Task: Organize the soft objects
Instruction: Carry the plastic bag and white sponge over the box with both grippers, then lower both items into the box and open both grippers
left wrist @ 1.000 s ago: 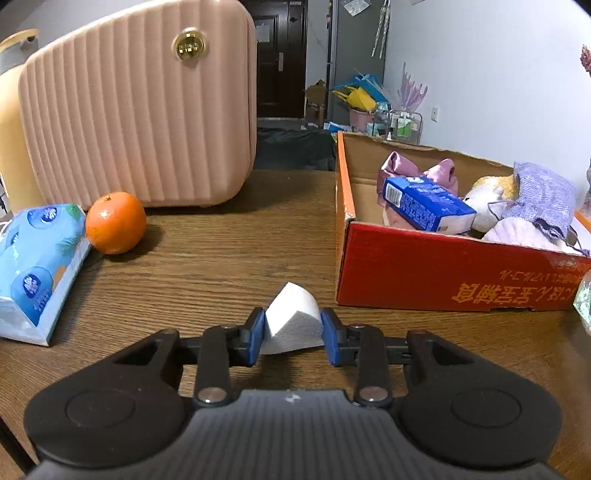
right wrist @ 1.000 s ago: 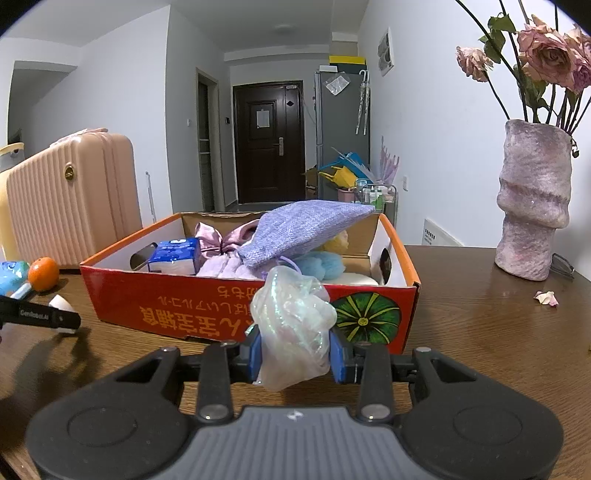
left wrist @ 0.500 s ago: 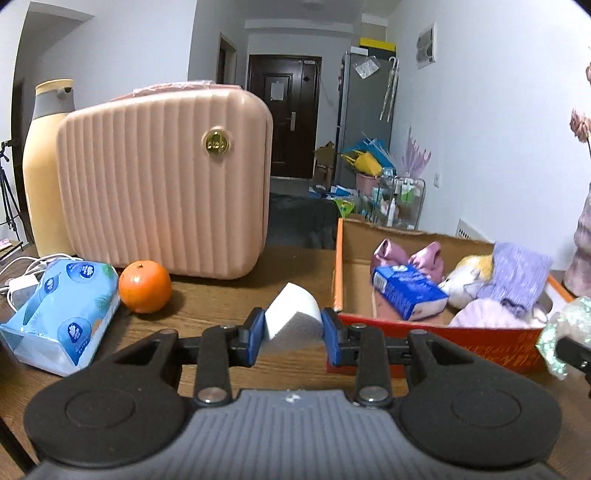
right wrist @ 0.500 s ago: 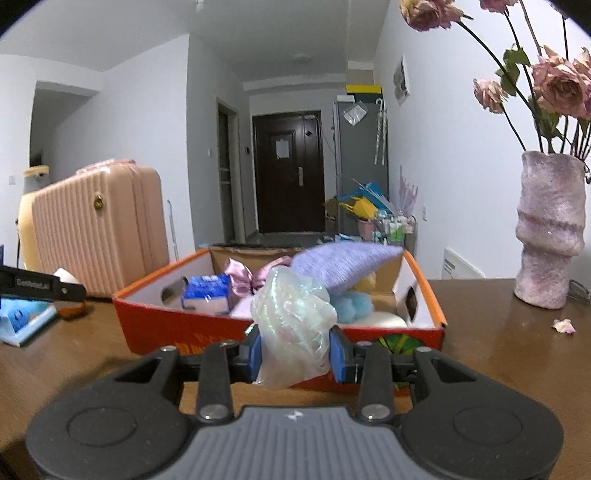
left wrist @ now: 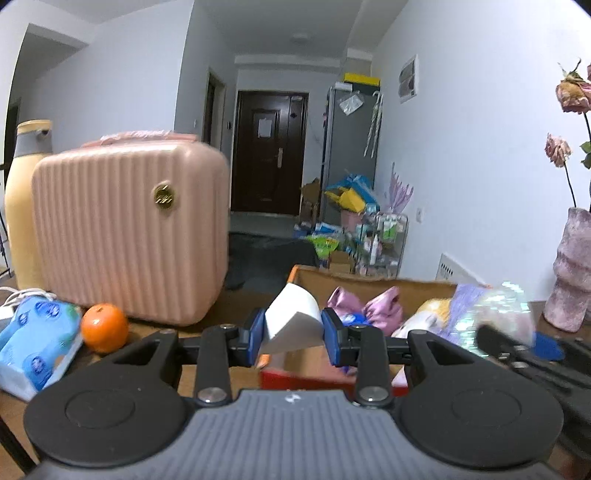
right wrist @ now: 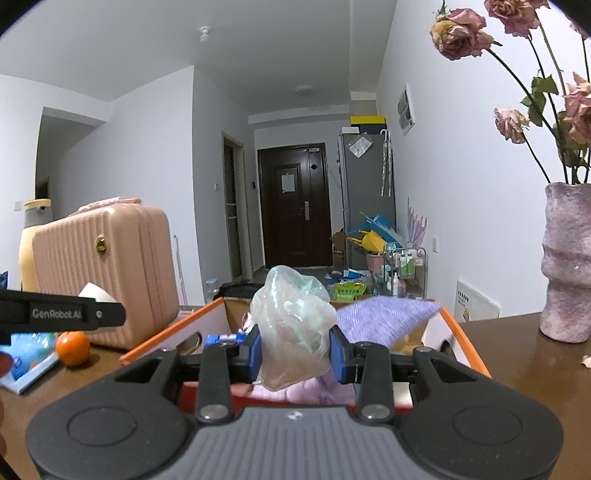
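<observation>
Tissue pack (left wrist: 35,341), blue and white, lies far left on the wooden table (left wrist: 207,317), an orange (left wrist: 104,327) just beside it on the right. Behind them stands a pink ribbed suitcase (left wrist: 129,236), with a tall yellow bottle (left wrist: 22,206) at its left edge. Left gripper (left wrist: 293,334) is raised off the table, its blue pads clamped on a white sponge wedge (left wrist: 291,321); the wedge sits over the near left corner of the cardboard box (left wrist: 369,286). The box has an orange rim and red front; inside it are a pink satin bow (left wrist: 373,308), a small blue carton (right wrist: 221,338), and a purple knit cloth (right wrist: 384,317) draped toward the right side. Right gripper (right wrist: 295,350) is closed on a crumpled iridescent plastic bag (right wrist: 293,325), held up over the box's near edge. In the left wrist view that bag and gripper show blurred at the right. Pink textured vase (right wrist: 569,262) with dried roses (right wrist: 461,33) stands on the table right of the box, apart from it.
</observation>
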